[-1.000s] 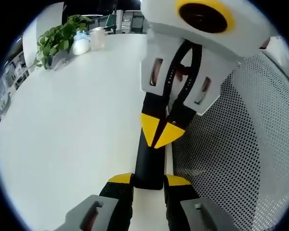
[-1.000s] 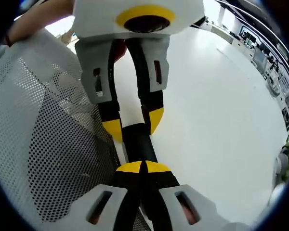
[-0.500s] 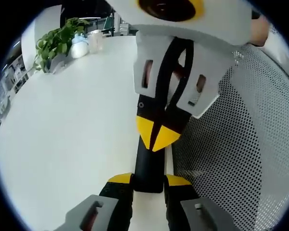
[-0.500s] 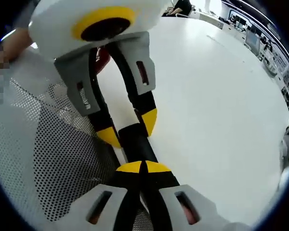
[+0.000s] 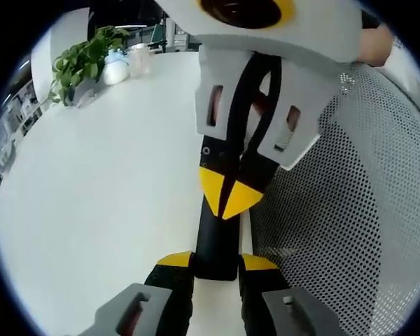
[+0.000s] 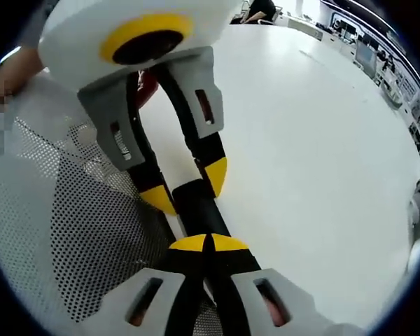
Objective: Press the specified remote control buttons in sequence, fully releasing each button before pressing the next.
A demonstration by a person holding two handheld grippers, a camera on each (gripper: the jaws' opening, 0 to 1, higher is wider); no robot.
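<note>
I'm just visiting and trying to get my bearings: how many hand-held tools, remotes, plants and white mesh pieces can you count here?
Tools: 2 (left tool, right tool)
Black remote: 1
Leafy plant: 1
White mesh piece: 1
Total: 5

I can read no text, label, brand, number or sign anywhere, not on the black remote control (image 5: pixel 217 238) between my fingers nor on the white worktop (image 5: pixel 105 182).
</note>
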